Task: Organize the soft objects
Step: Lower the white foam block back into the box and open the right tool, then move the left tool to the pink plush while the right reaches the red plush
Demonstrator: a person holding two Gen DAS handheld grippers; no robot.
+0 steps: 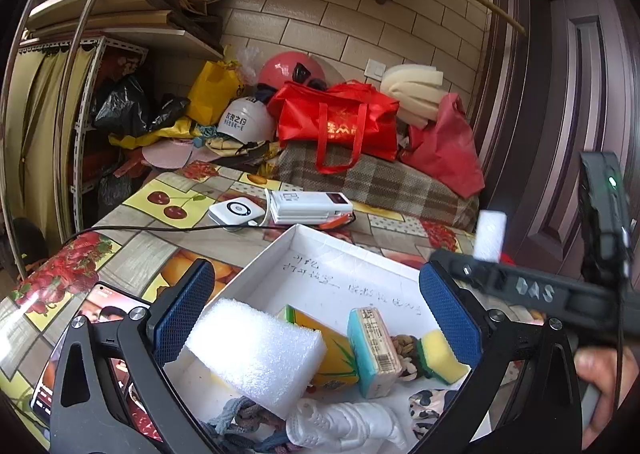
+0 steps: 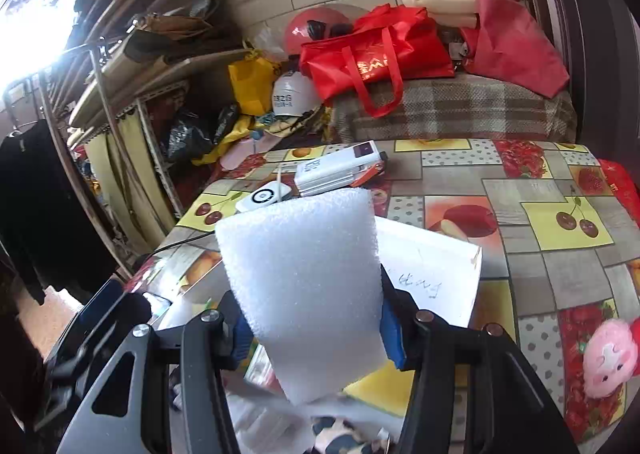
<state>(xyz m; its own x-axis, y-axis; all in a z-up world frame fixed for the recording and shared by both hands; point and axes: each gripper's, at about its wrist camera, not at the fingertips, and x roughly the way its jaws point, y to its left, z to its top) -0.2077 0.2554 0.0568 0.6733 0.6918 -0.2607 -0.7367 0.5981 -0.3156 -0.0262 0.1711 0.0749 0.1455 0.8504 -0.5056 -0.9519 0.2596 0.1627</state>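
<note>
A white cardboard box [image 1: 344,254] sits on the fruit-print table and holds several soft things: a white foam block [image 1: 256,354], a yellow-green sponge [image 1: 440,354], a teal pack [image 1: 374,350], a yellow carton, white cloth [image 1: 344,426] and braided cord. My left gripper [image 1: 320,318] is open, its blue pads either side of the box contents, touching nothing. My right gripper [image 2: 316,330] is shut on another white foam block [image 2: 308,286] and holds it above the box [image 2: 436,266]. The right gripper also shows in the left wrist view [image 1: 532,286], with that foam's end [image 1: 489,230] sticking up.
A phone [image 1: 92,334] lies at the table's left edge. A white power bank [image 1: 310,205] and a round white device [image 1: 236,211] with a cable lie behind the box. A pink plush toy [image 2: 612,358] lies at the right. Bags and helmets pile up behind.
</note>
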